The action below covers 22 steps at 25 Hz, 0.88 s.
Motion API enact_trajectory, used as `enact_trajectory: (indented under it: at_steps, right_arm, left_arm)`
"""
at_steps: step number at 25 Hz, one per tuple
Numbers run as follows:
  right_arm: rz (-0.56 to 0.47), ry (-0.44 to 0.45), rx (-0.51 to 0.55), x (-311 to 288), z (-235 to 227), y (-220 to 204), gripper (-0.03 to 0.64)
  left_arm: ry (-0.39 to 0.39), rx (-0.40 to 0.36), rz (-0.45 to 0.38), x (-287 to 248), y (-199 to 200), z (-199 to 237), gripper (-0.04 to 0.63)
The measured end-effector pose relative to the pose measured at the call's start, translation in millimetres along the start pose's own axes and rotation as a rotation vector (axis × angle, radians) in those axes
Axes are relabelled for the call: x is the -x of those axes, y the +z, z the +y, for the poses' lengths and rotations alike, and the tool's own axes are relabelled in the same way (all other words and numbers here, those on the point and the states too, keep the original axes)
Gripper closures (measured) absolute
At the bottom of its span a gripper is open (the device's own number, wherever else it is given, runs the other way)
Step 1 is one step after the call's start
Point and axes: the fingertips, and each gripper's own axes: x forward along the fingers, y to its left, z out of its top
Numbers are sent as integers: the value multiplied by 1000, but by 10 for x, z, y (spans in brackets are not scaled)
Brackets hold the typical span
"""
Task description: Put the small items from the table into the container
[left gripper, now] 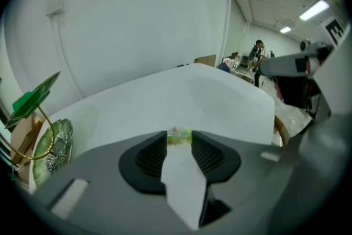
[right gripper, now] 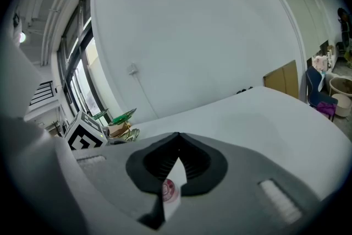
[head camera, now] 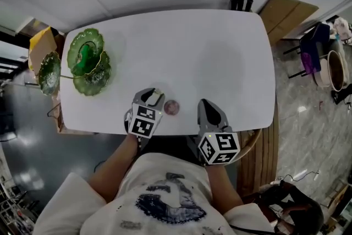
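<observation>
Left gripper [left gripper: 179,141] clamped on one small item; right gripper [right gripper: 177,136] shut on nothing.

Left jaws: pads press on the speckled piece [left gripper: 179,136] right at their tips. It is tiny and pale, with yellow-green and pink flecks, and is held above the white table [head camera: 192,47]. Right jaws: tips meet. The pink disc [right gripper: 169,189] shows through the slit behind them; it is round with a paler centre. Head view puts it flat on the table near the front edge, between the two grippers and just beside the left one. Count: two grippers, two small items, one green dish stand [head camera: 88,63] with three leaf-shaped dishes. Stand sits at the table's far left corner, well apart from both items.
</observation>
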Motion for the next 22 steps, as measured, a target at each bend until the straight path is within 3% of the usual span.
enact_trajectory:
  at_steps: [11, 22]
  right_arm:
    - [-39, 125, 61, -93, 677, 212, 619]
    - [-8, 227, 110, -621, 1391, 399, 620]
  left_arm:
    - [118, 64, -104, 744, 108, 396, 462]
    - [224, 126, -160, 1255, 220, 1267, 462]
